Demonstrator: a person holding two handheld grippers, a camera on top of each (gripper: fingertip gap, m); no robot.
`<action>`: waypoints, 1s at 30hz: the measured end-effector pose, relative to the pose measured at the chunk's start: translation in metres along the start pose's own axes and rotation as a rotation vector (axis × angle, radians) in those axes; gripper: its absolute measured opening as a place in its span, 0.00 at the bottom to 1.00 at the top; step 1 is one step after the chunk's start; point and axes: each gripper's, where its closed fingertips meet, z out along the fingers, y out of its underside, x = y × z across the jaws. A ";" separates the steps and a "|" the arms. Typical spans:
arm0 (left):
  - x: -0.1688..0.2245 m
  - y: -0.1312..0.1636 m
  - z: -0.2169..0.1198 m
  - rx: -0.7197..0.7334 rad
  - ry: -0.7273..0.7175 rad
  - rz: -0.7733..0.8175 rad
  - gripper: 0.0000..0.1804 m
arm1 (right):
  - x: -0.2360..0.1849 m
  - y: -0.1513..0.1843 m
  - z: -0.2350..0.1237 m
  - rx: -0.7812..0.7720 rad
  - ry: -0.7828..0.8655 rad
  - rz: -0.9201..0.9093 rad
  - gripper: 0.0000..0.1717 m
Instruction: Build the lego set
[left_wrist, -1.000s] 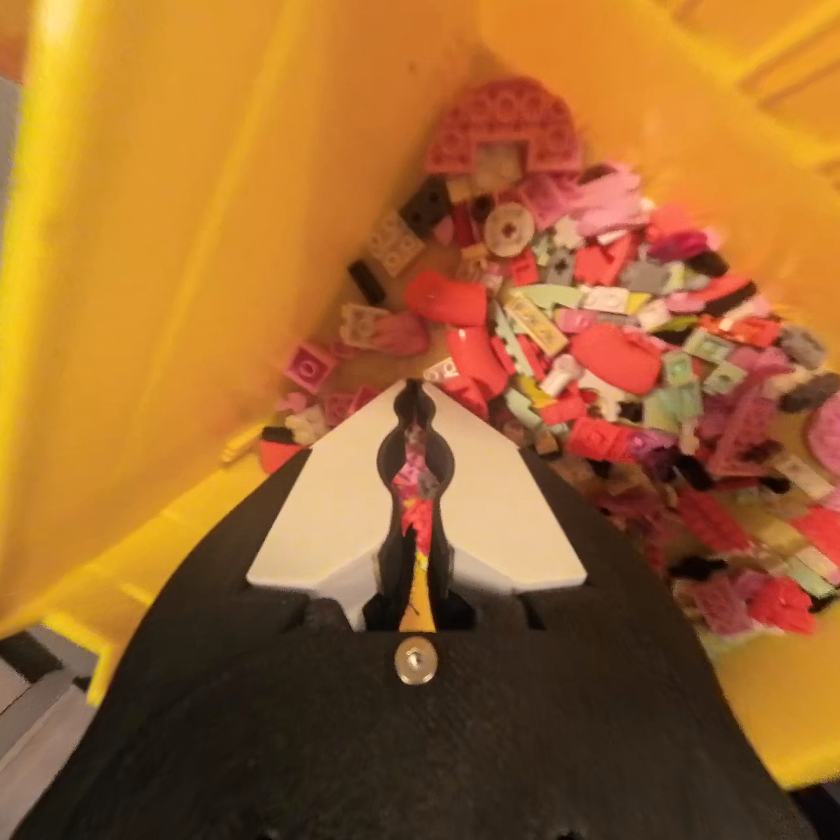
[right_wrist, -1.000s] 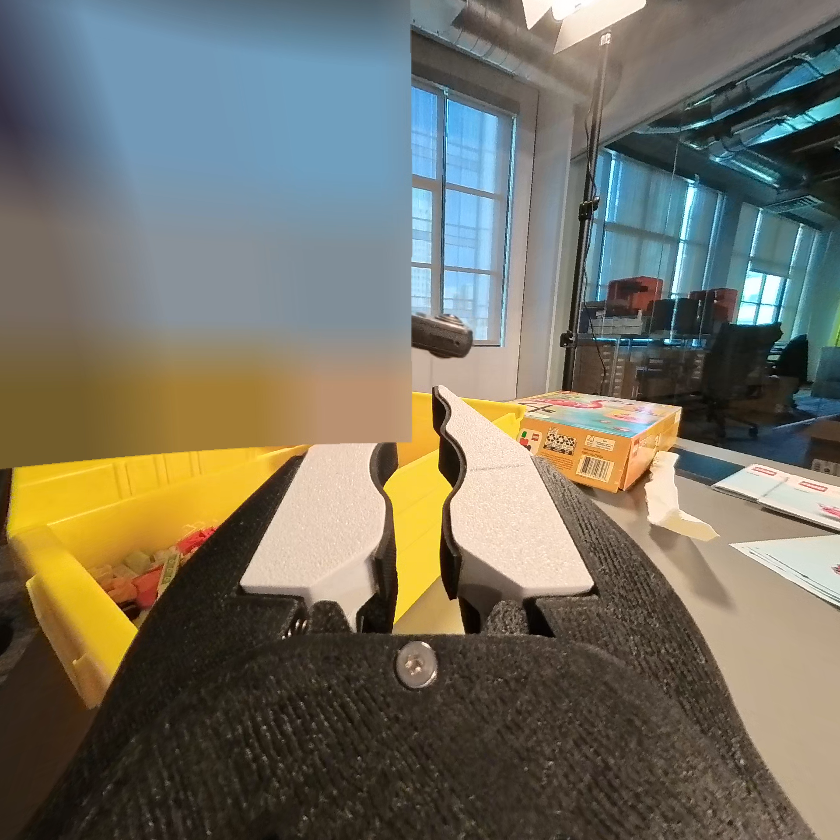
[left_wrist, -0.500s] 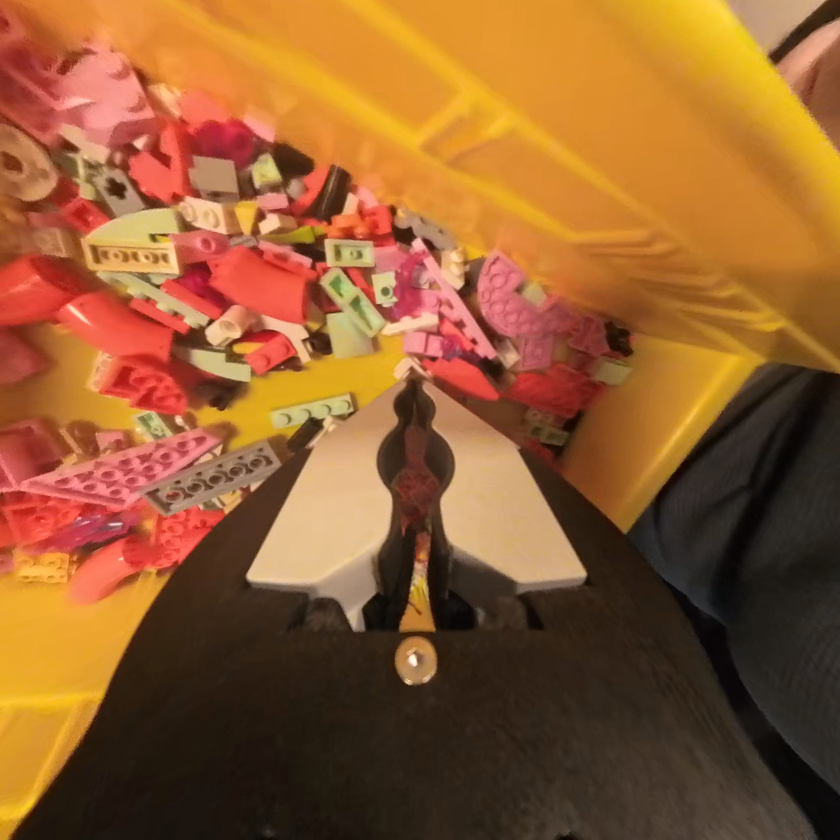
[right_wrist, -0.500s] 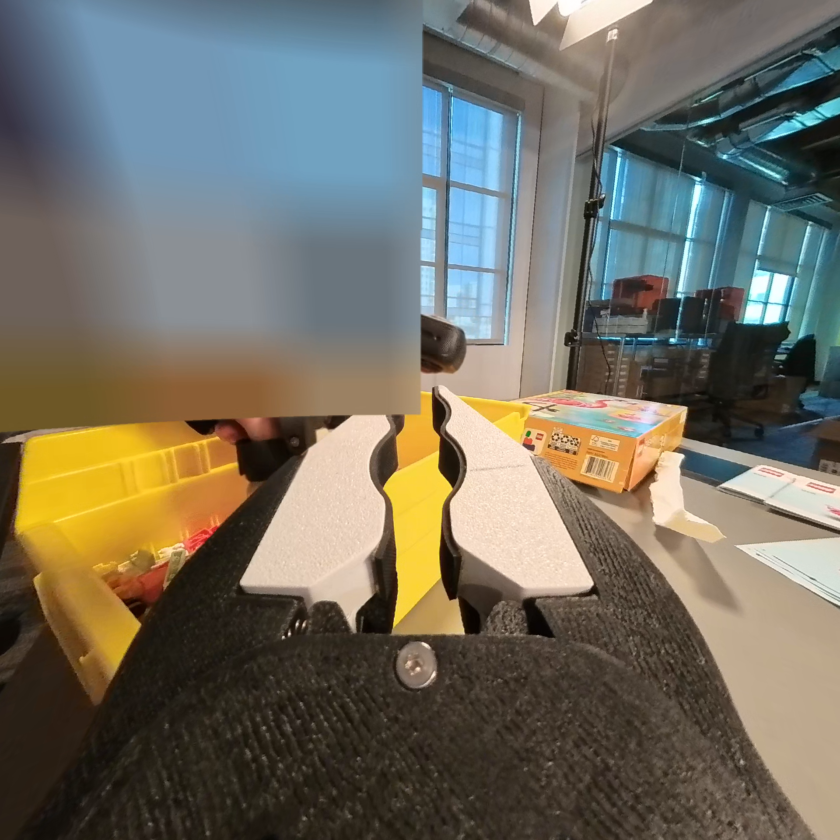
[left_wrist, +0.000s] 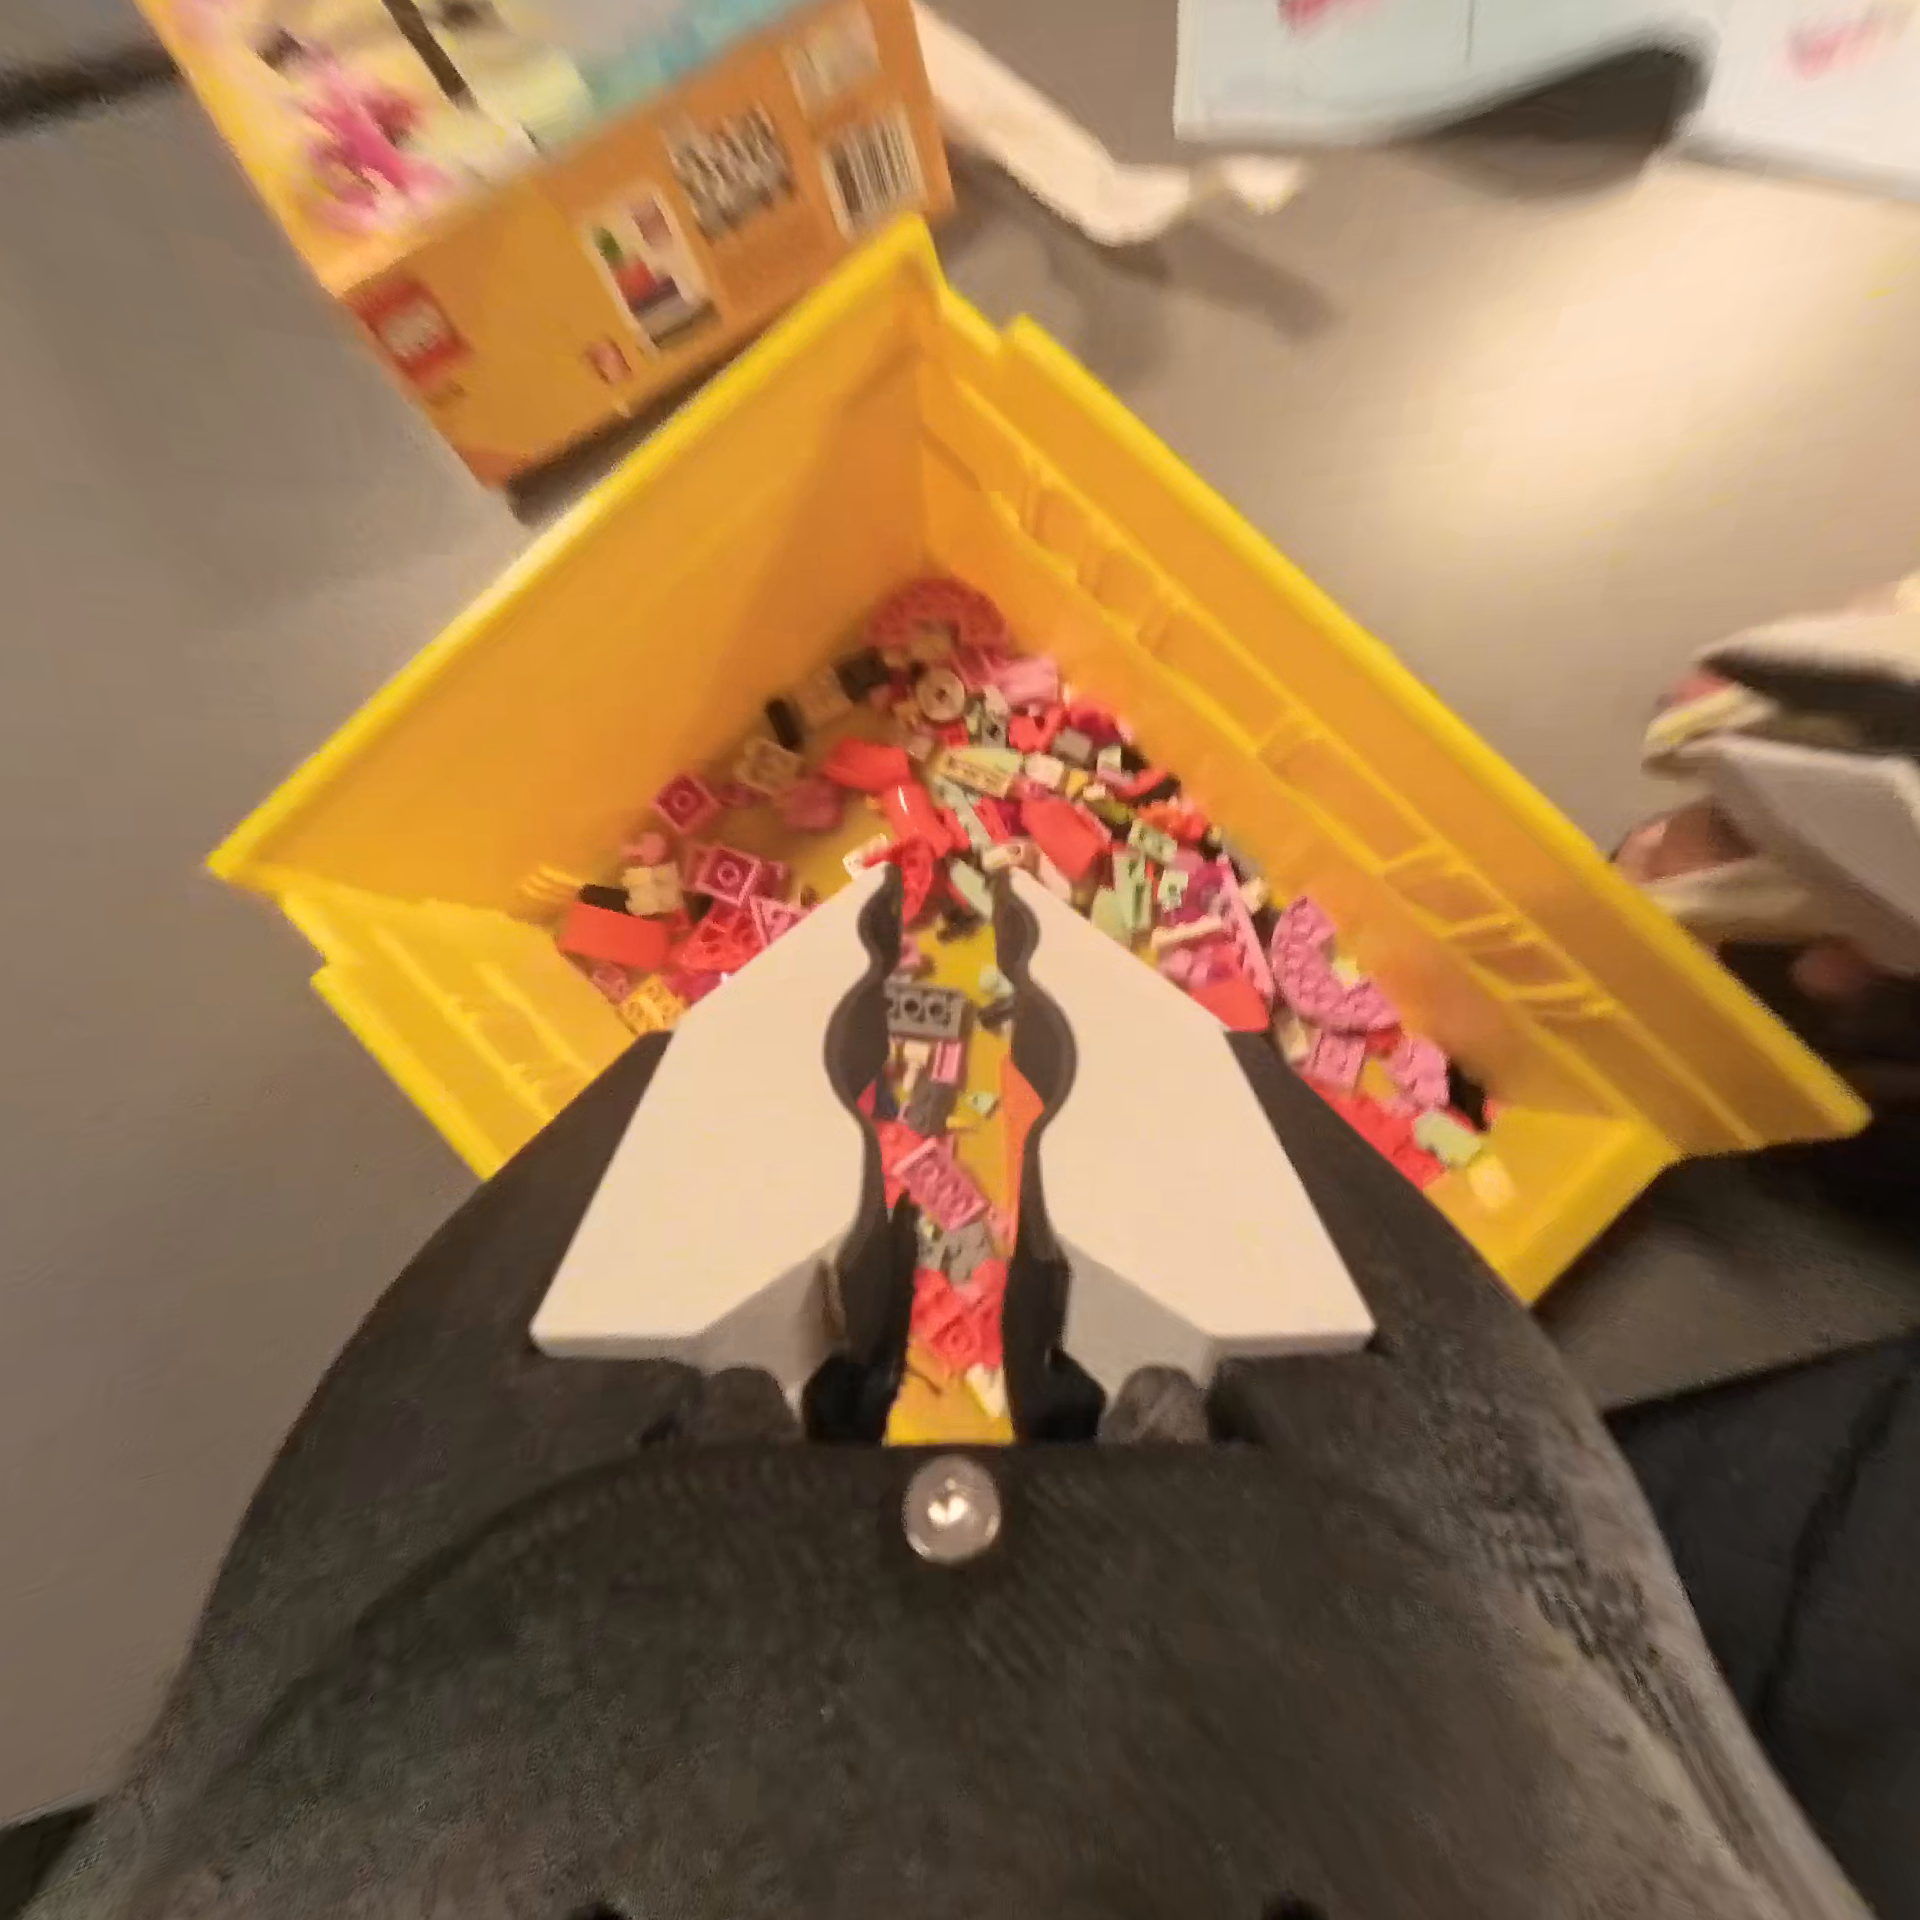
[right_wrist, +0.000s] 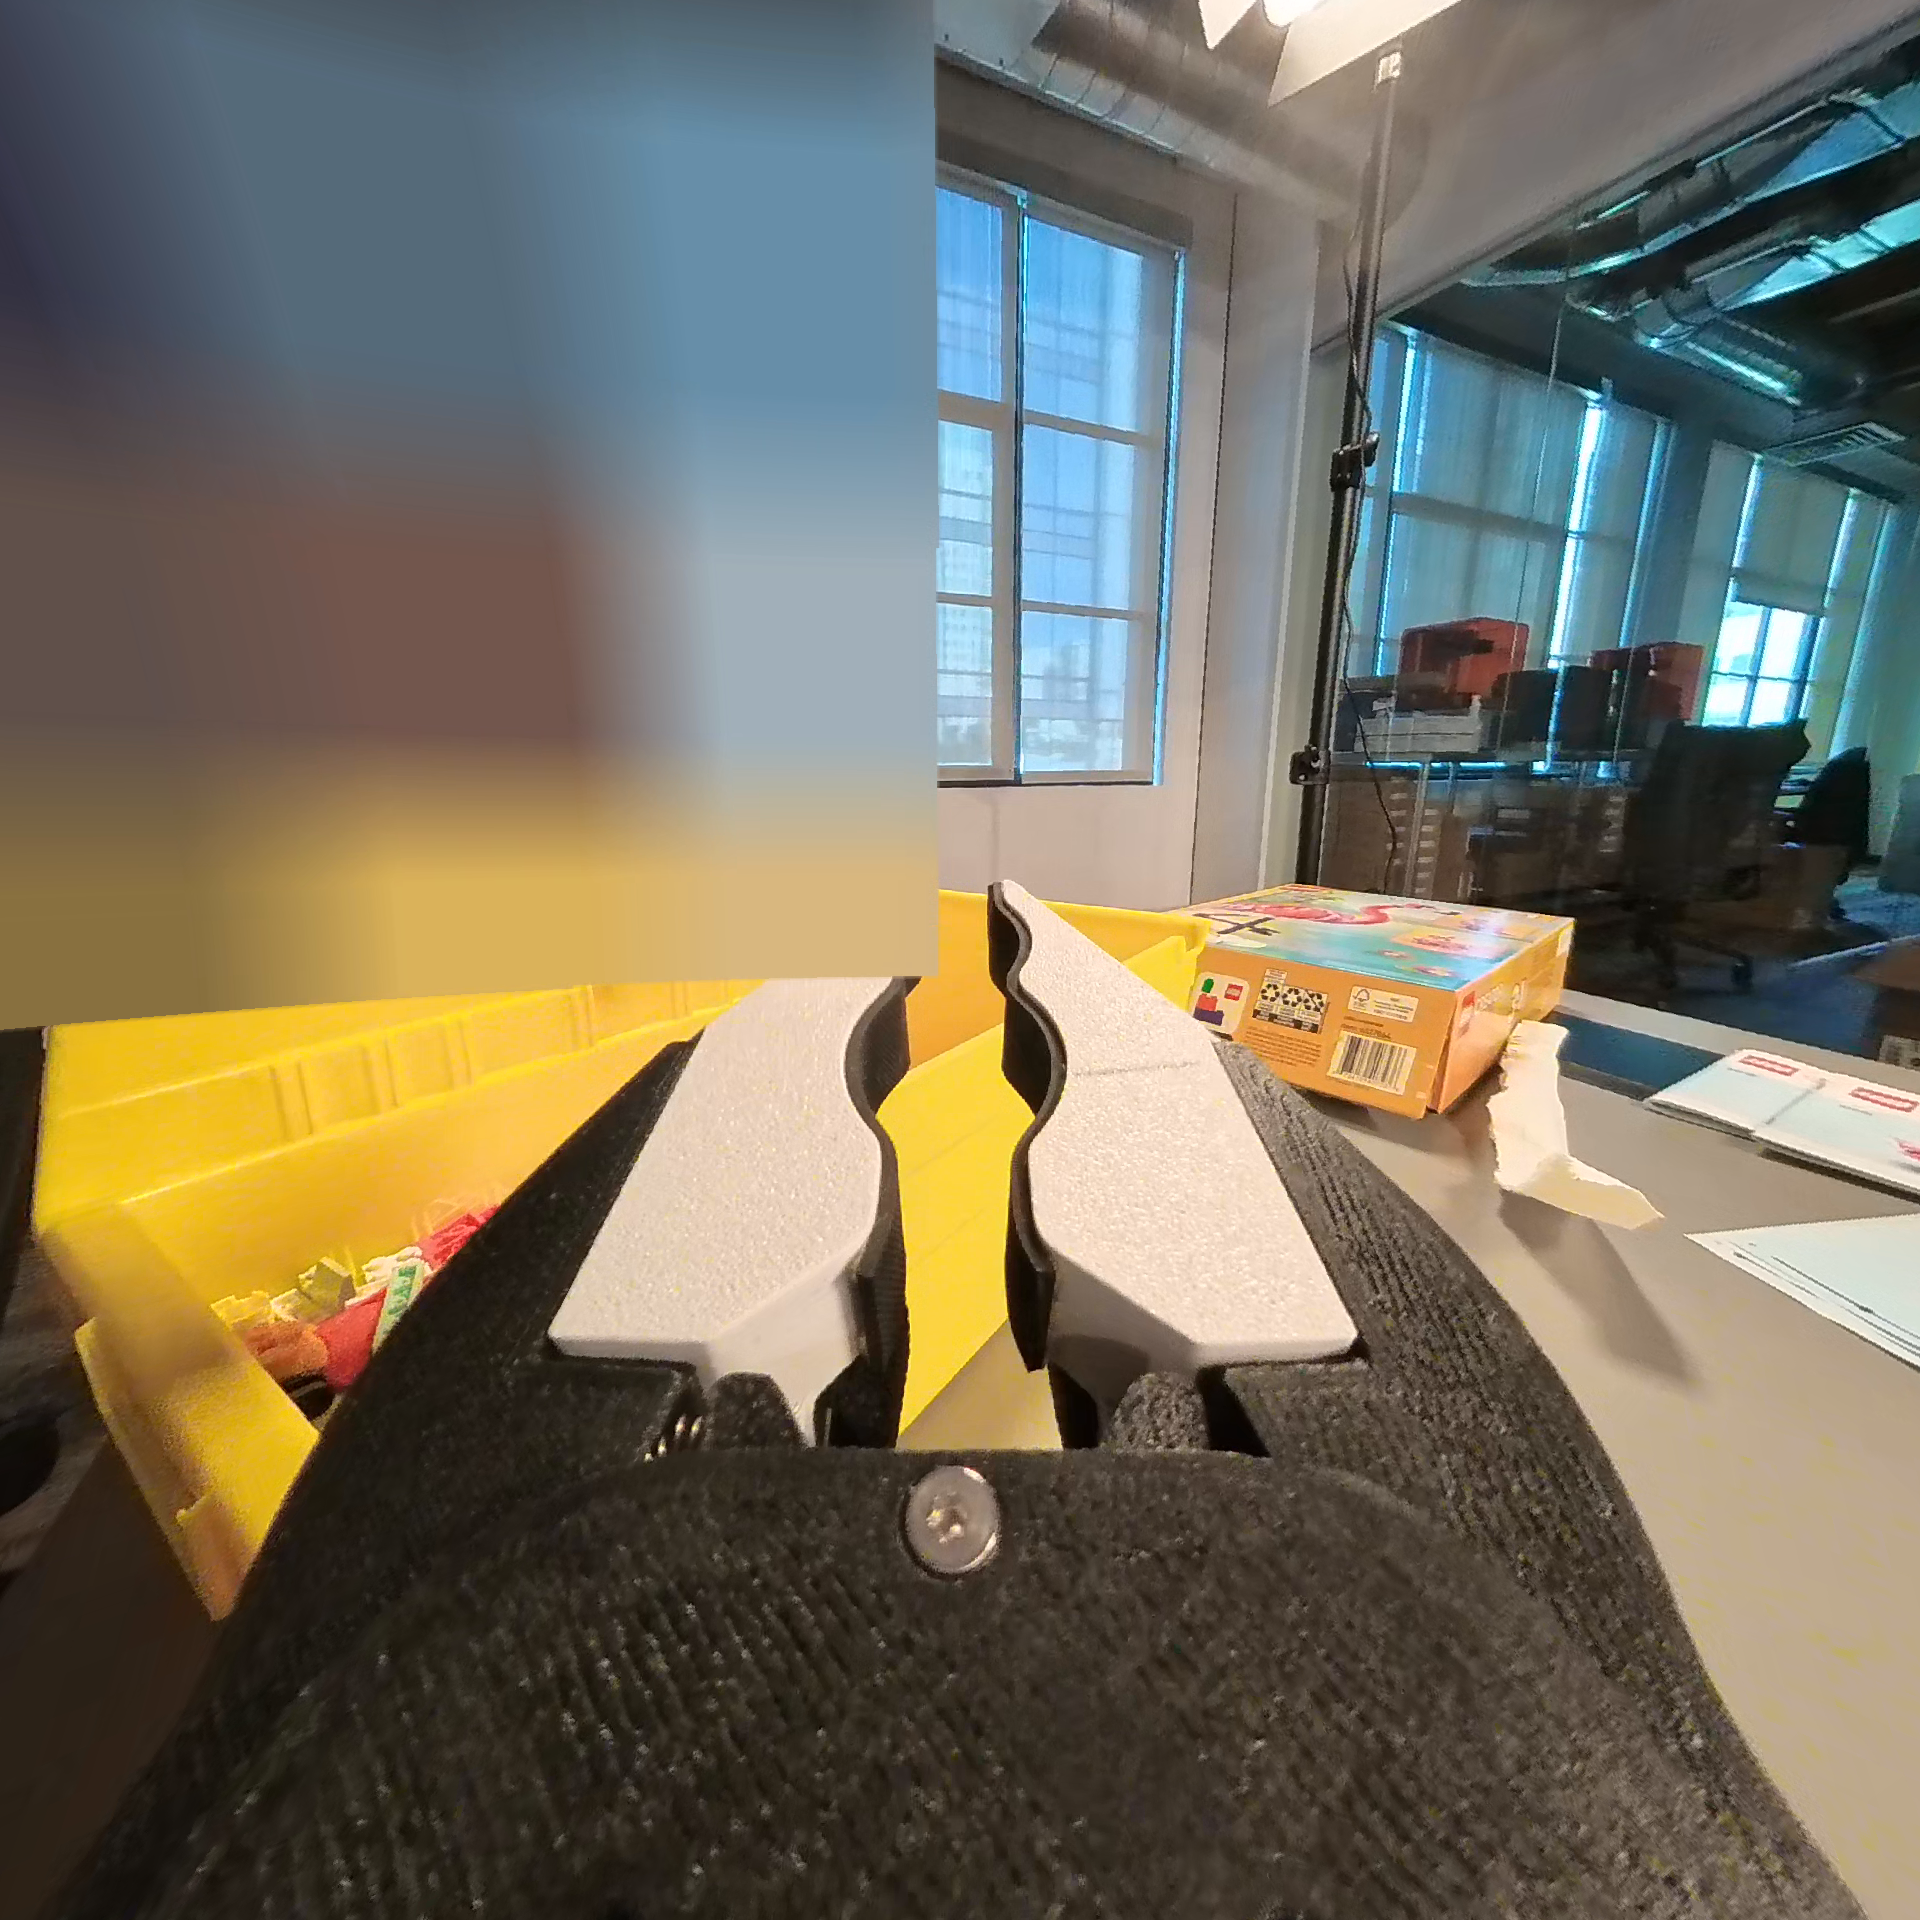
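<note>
Left wrist view: my left gripper (left_wrist: 943, 883) hangs slightly open above a yellow bin (left_wrist: 665, 582) of small toy bricks (left_wrist: 1049, 821), gripping nothing. Right wrist view: my right gripper (right_wrist: 951, 945) is parted narrowly and bare, level with the bin's rim; a cardboard box (right_wrist: 1392, 997) sits nearby on the bench (right_wrist: 1662, 1455).

Bricks (left_wrist: 1039, 790) in bin (left_wrist: 644, 623) — box (left_wrist: 582, 239) behind
</note>
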 end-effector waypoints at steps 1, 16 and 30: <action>0.000 -0.007 -0.004 0.072 -0.008 -0.026 0.09 | 0.000 0.000 0.000 -0.001 -0.002 0.002 0.05; 0.007 -0.061 -0.042 0.809 0.007 -0.088 0.01 | -0.011 0.006 -0.001 -0.040 -0.053 0.051 0.06; -0.038 -0.032 -0.057 0.708 -0.276 0.063 0.00 | -0.015 0.008 -0.003 -0.055 -0.062 0.050 0.06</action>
